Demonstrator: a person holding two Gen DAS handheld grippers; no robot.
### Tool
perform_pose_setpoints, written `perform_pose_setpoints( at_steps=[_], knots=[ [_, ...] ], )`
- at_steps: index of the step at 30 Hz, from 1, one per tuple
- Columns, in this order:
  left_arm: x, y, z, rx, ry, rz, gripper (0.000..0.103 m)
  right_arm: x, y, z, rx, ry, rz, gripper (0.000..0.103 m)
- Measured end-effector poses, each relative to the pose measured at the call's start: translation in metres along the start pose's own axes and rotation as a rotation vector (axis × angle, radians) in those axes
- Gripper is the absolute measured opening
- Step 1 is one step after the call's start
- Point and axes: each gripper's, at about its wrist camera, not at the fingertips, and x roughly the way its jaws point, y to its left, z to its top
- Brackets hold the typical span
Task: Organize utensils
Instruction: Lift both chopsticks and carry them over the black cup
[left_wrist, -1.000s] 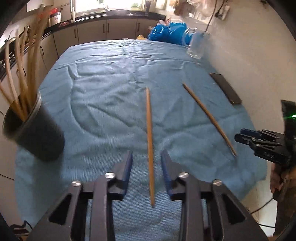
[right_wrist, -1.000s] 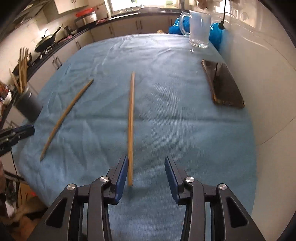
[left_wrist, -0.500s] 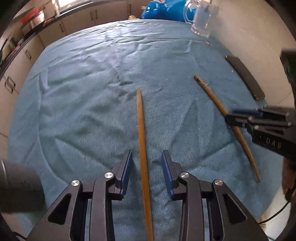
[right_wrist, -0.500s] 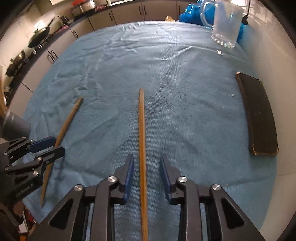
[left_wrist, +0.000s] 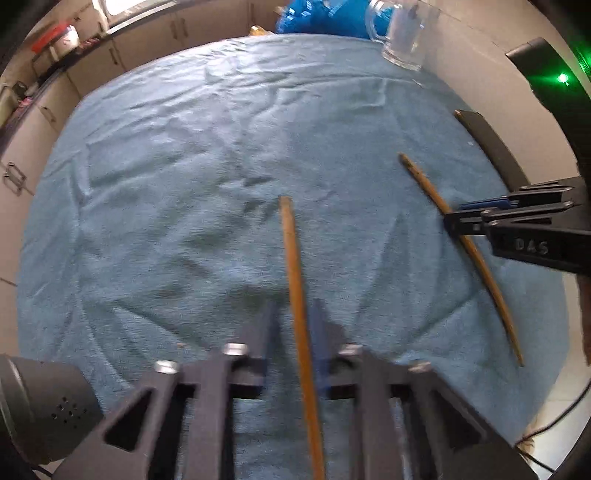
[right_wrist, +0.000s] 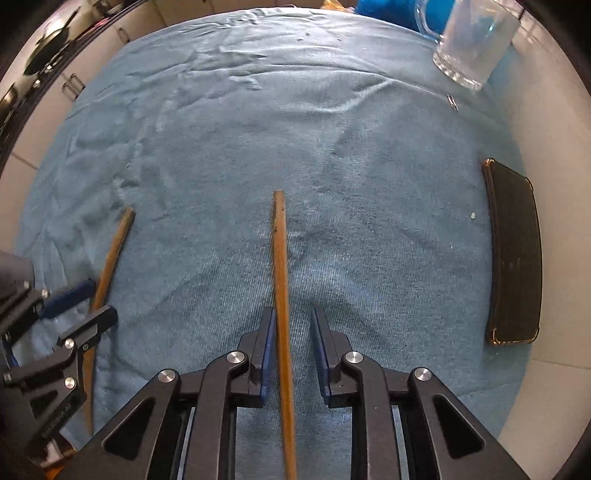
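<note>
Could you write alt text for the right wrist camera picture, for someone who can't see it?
The right gripper straddles a long wooden stick on a blue towel; its left pad touches the stick, its right pad stands clear. At left, the left gripper is at a second stick; a glass mug and a dark phone sit to the right.

Two long thin brown wooden sticks lie on one wrinkled blue cloth. At the cloth's far right corner stands one clear glass mug; along its right edge lies one flat black phone. One grey perforated cup stands at its near left.
</note>
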Motion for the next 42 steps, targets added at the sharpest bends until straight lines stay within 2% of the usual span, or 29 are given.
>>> perform_pose_setpoints(
  at_steps=[1, 3, 5, 7, 11, 18, 21, 28, 35, 42],
  knots=[
    [-0.001, 0.003, -0.003, -0.022, -0.014, -0.013, 0.007, 0.000, 0.002, -0.001, -0.002, -0.012, -0.011, 0.020],
    [-0.003, 0.007, -0.007, -0.059, -0.029, -0.030, 0.007, -0.001, 0.010, -0.006, -0.038, -0.053, -0.025, 0.008],
    [-0.007, 0.010, -0.013, -0.087, -0.047, -0.038, 0.007, -0.003, 0.011, -0.013, -0.042, -0.103, -0.013, 0.008],
    [-0.019, 0.009, -0.020, -0.103, -0.089, -0.053, 0.007, -0.007, 0.006, -0.023, -0.001, -0.144, 0.061, 0.008],
    [-0.046, 0.009, -0.035, -0.128, -0.166, -0.083, 0.007, -0.019, -0.005, -0.046, 0.058, -0.234, 0.124, 0.008],
    [-0.088, 0.008, -0.064, -0.149, -0.304, -0.067, 0.007, -0.058, -0.001, -0.087, 0.061, -0.389, 0.160, 0.008],
    [-0.105, 0.008, -0.074, -0.167, -0.356, -0.055, 0.007, -0.070, 0.009, -0.092, 0.046, -0.443, 0.155, 0.008],
    [-0.141, 0.007, -0.094, -0.189, -0.479, 0.021, 0.007, -0.092, 0.027, -0.112, 0.025, -0.524, 0.182, 0.008],
    [-0.166, 0.015, -0.115, -0.244, -0.546, 0.030, 0.007, -0.106, 0.046, -0.129, 0.012, -0.568, 0.223, 0.008],
    [-0.204, 0.029, -0.137, -0.298, -0.646, 0.063, 0.007, -0.122, 0.066, -0.142, -0.002, -0.626, 0.273, 0.008]
  ],
)
